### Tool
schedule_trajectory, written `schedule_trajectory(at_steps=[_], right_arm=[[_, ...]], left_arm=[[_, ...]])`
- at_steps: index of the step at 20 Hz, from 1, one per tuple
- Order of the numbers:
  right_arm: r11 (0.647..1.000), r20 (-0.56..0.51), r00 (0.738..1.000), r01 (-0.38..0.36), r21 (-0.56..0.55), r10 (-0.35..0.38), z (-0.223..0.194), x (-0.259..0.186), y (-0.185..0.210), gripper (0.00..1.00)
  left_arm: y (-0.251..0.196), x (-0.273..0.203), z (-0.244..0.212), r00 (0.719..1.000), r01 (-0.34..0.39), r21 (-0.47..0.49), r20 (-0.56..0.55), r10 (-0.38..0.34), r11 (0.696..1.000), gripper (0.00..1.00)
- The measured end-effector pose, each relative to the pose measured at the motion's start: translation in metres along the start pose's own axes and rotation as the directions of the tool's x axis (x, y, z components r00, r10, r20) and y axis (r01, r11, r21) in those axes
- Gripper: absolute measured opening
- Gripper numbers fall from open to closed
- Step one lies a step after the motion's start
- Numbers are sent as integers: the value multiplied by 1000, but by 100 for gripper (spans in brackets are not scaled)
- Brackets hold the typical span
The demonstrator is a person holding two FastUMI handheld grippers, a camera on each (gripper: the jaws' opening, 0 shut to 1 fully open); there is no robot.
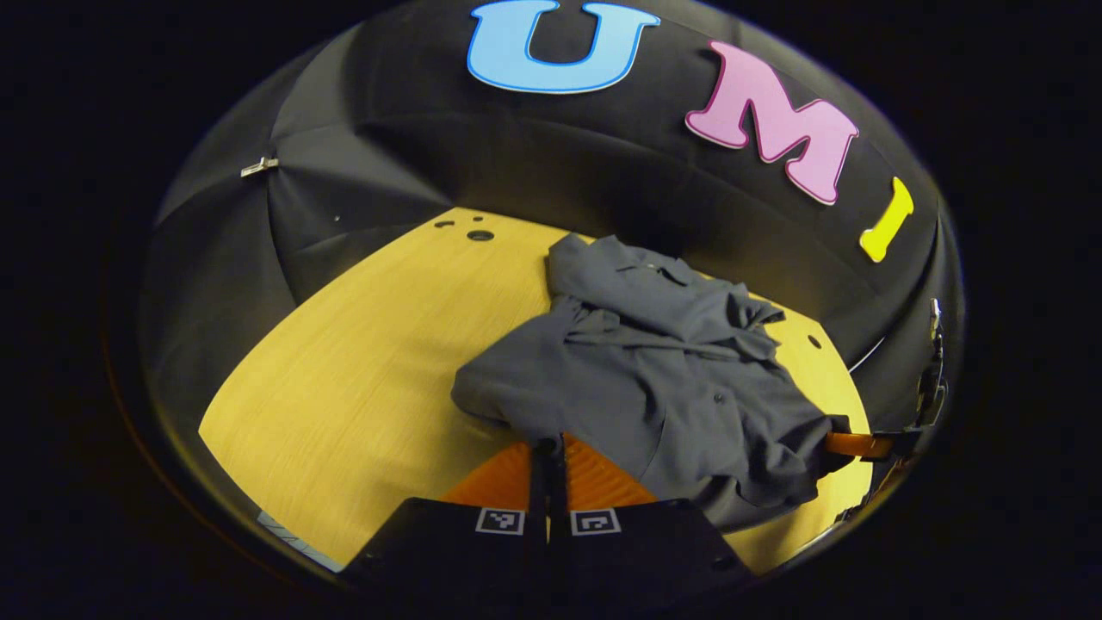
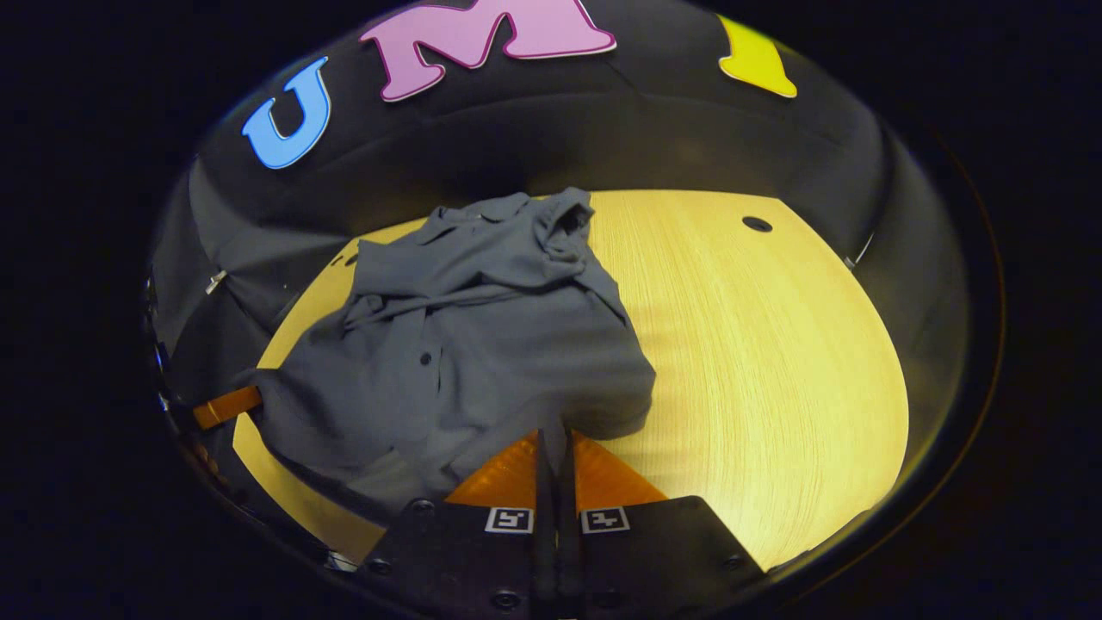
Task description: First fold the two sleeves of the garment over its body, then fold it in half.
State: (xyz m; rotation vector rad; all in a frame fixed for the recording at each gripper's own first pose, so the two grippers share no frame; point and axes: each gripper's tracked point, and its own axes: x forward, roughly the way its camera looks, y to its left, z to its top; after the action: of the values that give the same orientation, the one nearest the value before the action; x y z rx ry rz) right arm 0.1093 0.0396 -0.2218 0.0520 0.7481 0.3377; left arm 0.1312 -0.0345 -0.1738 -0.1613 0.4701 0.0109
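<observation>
A grey button shirt (image 1: 663,379) lies bunched on the yellow wooden table (image 1: 362,362), collar at the far end, with a sleeve (image 1: 654,340) drawn across its chest. My left gripper (image 1: 548,443) is shut, its orange fingers pinching the near hem of the shirt. In the left gripper view the right gripper (image 1: 852,444) holds the hem's other corner at the right edge. In the right gripper view the shirt (image 2: 482,344) spreads ahead, and my right gripper (image 2: 555,437) is shut on its near edge. The left gripper's orange finger (image 2: 225,406) shows at the far left, at the cloth.
The table has small round holes (image 1: 479,235) near its back edge, one of them (image 2: 757,224) at the far right corner. Black cloth walls close in behind and beside the table. Bare tabletop (image 2: 758,362) stretches to the shirt's right.
</observation>
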Motion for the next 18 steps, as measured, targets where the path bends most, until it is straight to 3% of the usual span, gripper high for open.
schedule_trajectory(at_steps=[3,8,15,17,18], right_arm=[[1000,48,999,-19,6,19,35,8,9,6],[999,132,991,-33,-9,34,94,30,20,6],[999,262,965,-32,2,30,187,65,25,5],[999,293,956,-31,12,26,211,79,24,0],[999,307,951,-34,12,29,223,86,25,5]], left_arm=[[-9,6,35,999,17,16,52,-17,1000,2],[-25,23,96,990,53,9,129,-54,999,5],[-41,72,191,965,89,1,246,-86,996,5],[-46,91,214,957,98,-4,274,-93,995,5],[-45,101,222,955,91,-16,286,-83,996,5]])
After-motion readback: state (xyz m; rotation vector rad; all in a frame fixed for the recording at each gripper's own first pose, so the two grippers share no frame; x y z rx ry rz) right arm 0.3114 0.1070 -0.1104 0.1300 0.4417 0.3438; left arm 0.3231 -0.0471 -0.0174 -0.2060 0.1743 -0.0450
